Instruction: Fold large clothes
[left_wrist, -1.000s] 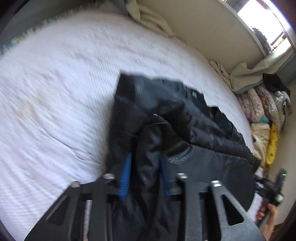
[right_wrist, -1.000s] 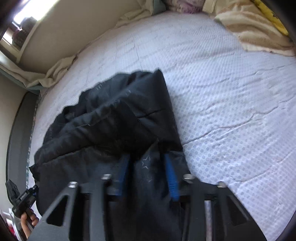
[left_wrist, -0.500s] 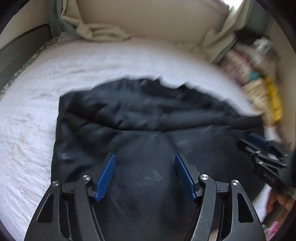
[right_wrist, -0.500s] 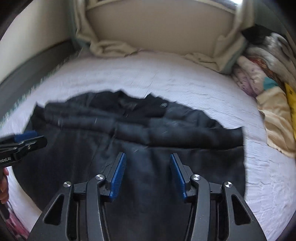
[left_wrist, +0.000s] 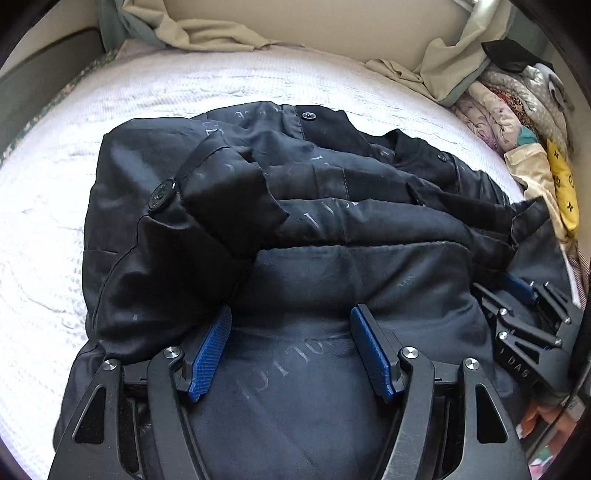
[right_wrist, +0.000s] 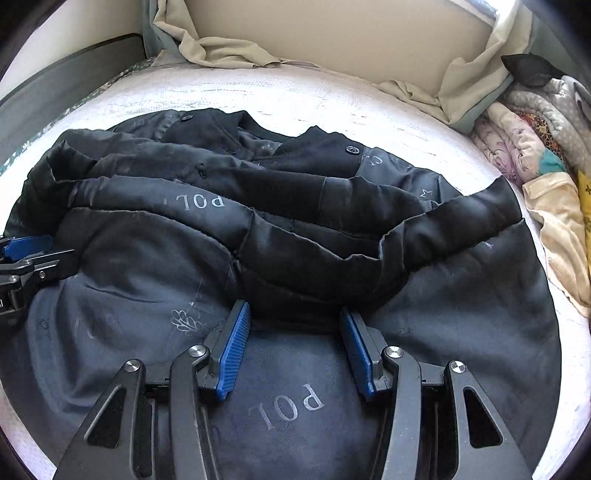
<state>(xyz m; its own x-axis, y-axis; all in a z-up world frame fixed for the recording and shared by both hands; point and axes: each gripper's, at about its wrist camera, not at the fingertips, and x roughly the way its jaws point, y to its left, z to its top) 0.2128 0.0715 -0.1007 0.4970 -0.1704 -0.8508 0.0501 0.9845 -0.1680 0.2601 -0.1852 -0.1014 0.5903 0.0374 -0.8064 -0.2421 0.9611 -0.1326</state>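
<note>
Jacket (left_wrist: 332, 229), black, padded, folded across white bed (left_wrist: 44, 206); my left tool (left_wrist: 290, 352) and right tool (right_wrist: 295, 345) gape empty above it. Next: regrip an edge, I judge.

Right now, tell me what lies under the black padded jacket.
The black padded jacket lies on a white textured bedspread, which shows all round its edges. Whatever sits directly beneath the jacket's middle is covered and cannot be seen.
</note>
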